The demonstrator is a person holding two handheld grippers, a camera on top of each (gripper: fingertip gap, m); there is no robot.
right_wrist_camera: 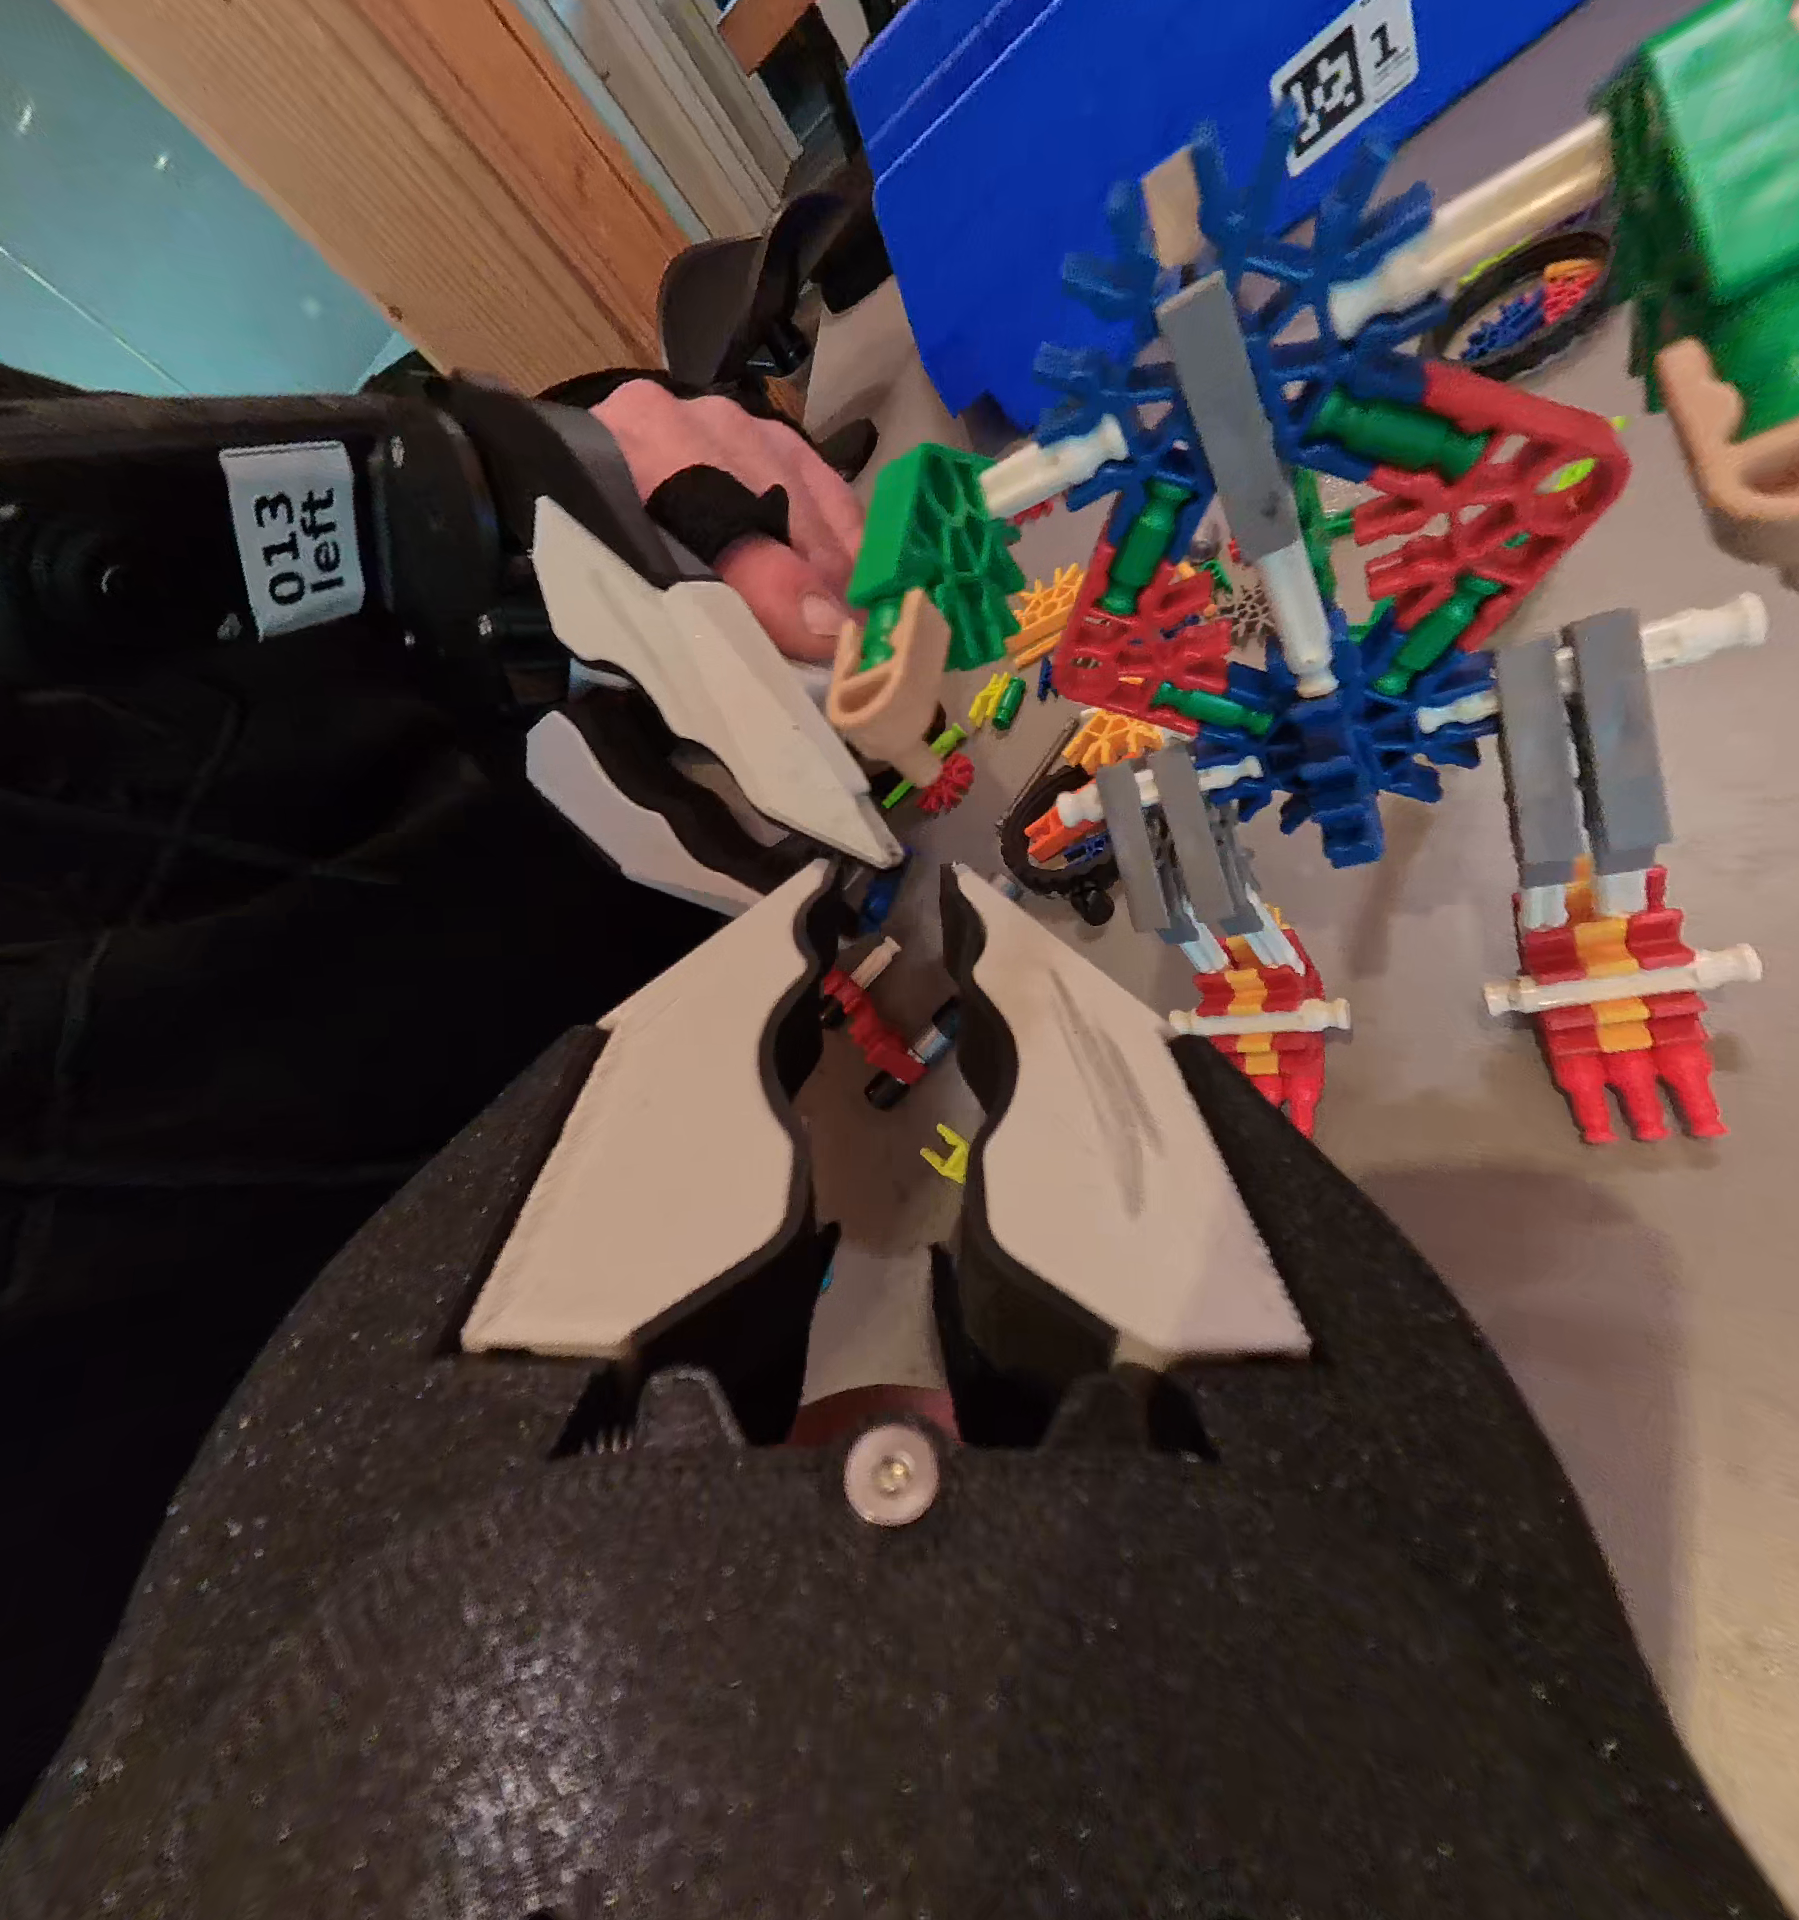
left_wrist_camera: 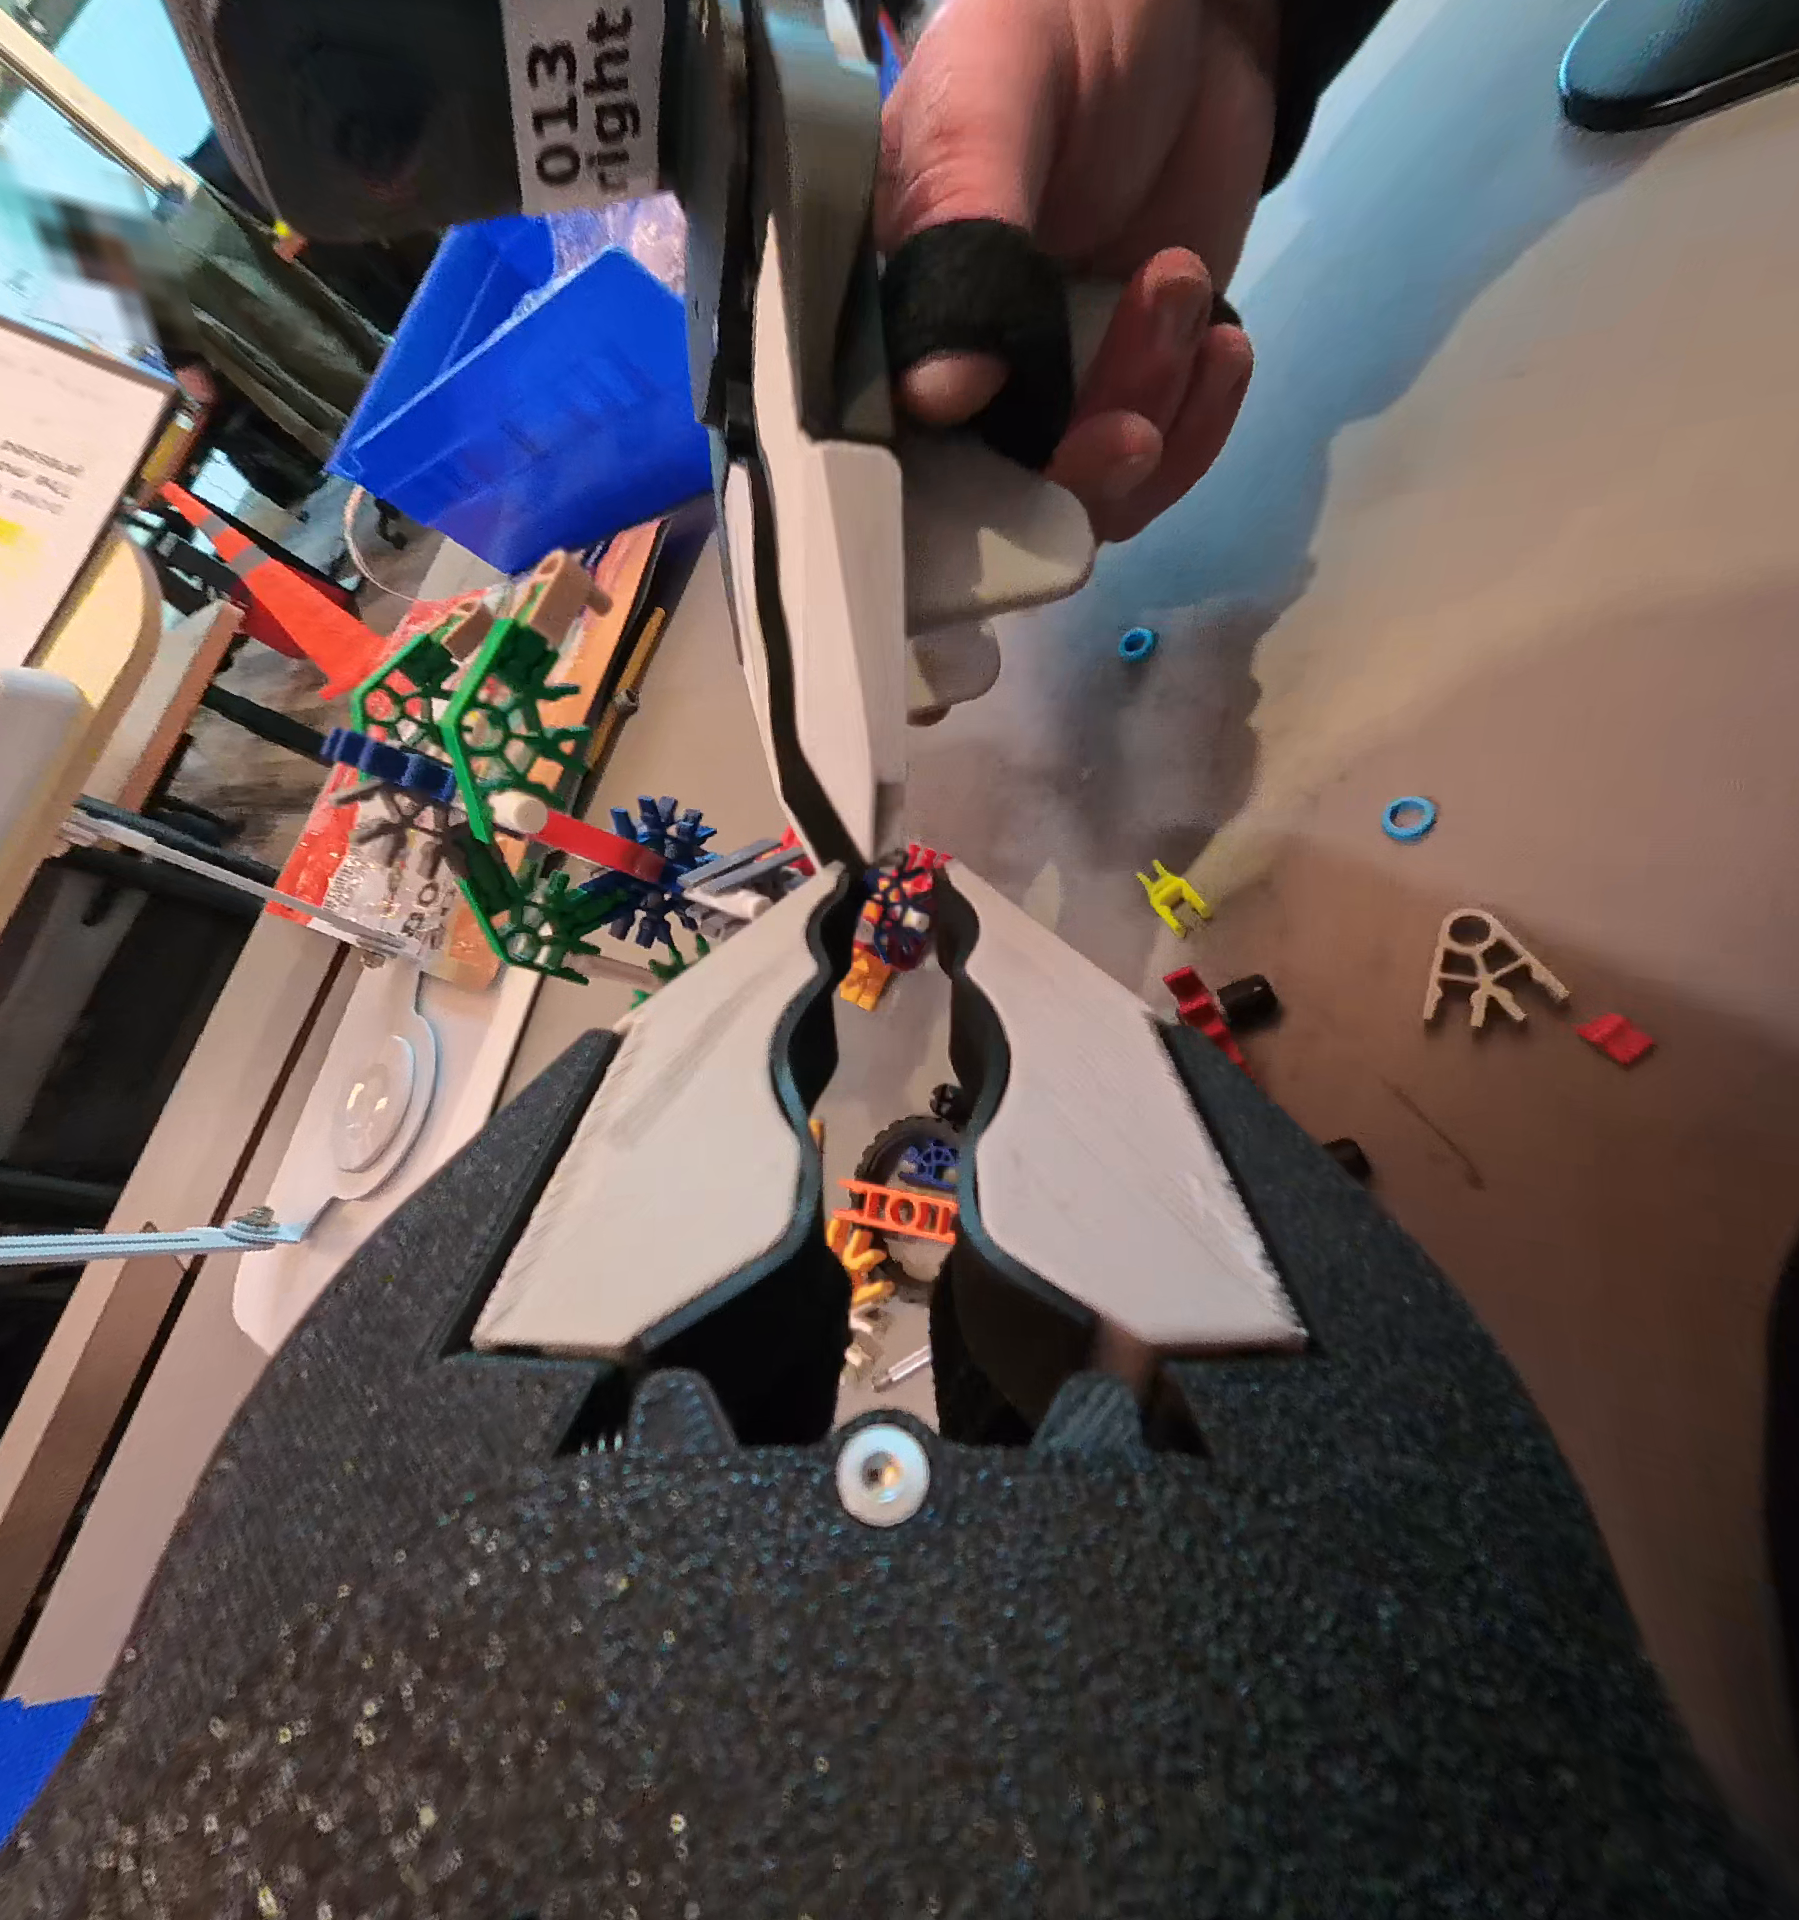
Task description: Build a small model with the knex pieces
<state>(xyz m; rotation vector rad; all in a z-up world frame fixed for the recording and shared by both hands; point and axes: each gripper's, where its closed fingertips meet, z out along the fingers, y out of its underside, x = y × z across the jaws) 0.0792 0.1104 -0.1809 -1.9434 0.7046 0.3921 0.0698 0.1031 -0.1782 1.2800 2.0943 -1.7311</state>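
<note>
My left gripper is shut on a small blue-and-red connector piece, held just above the grey table. My right gripper, held by a hand, comes down from above with its tips touching the top of that piece. In the right wrist view my right gripper has a narrow gap. The blue piece sits inside the gap by one finger without spanning it. The left gripper reaches in from the left.
A large rod-and-connector figure with red feet stands right of the grippers, before a blue bin. Loose parts lie below: a wheel, a yellow clip, blue rings, a tan connector. My left and right fingertips are right by each other.
</note>
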